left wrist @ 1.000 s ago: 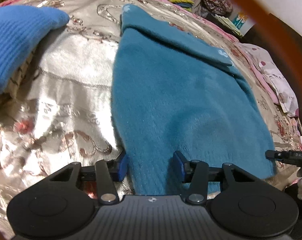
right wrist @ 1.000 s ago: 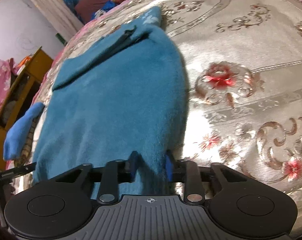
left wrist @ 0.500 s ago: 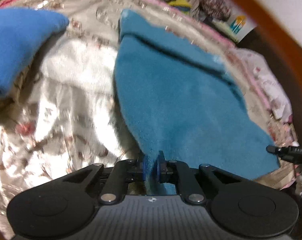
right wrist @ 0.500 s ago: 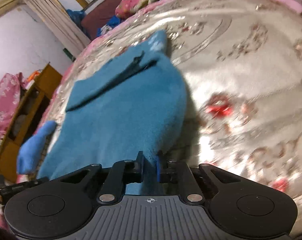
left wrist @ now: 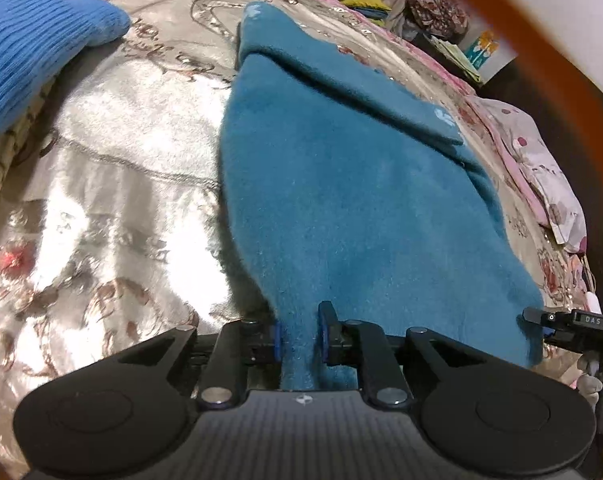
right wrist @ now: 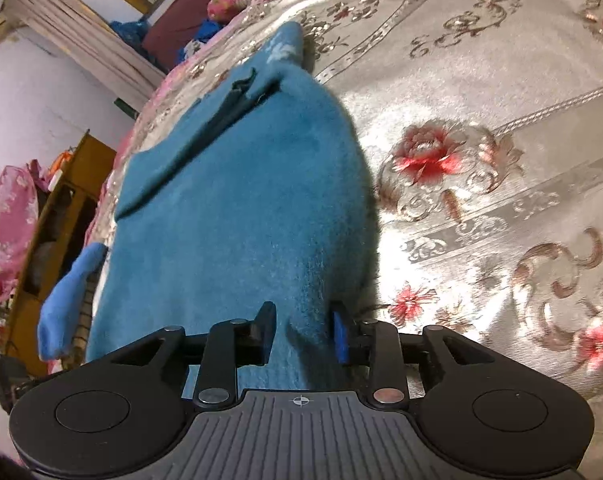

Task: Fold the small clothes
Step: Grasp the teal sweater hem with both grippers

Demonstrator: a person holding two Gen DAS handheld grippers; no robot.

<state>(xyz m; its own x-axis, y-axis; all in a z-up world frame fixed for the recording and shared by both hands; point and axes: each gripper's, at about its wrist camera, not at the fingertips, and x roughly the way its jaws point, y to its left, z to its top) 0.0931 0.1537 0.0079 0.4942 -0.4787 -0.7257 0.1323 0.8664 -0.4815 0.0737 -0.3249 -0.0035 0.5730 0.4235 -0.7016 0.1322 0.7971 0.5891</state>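
A teal fuzzy sweater (left wrist: pixel 353 200) lies spread on a silver floral bedspread (left wrist: pixel 113 184), its sleeves folded across the far end. It also shows in the right wrist view (right wrist: pixel 237 216). My left gripper (left wrist: pixel 299 338) stands at the sweater's near left hem corner with its jaws partly apart and the cloth between them. My right gripper (right wrist: pixel 303 334) stands at the near right hem corner, jaws wider apart around the cloth. The right gripper's tip shows at the right edge of the left wrist view (left wrist: pixel 557 326).
A bright blue knit garment (left wrist: pixel 33 56) lies folded at the far left, also seen in the right wrist view (right wrist: pixel 69 296). A wooden cabinet (right wrist: pixel 61 216) stands beside the bed. Pink floral bedding (left wrist: pixel 541 168) lies along the right edge.
Both grippers closed tight on the hem corners half a second ago. Now both sets of jaws have spread apart again, the right wider than the left, and the hem has settled lower.
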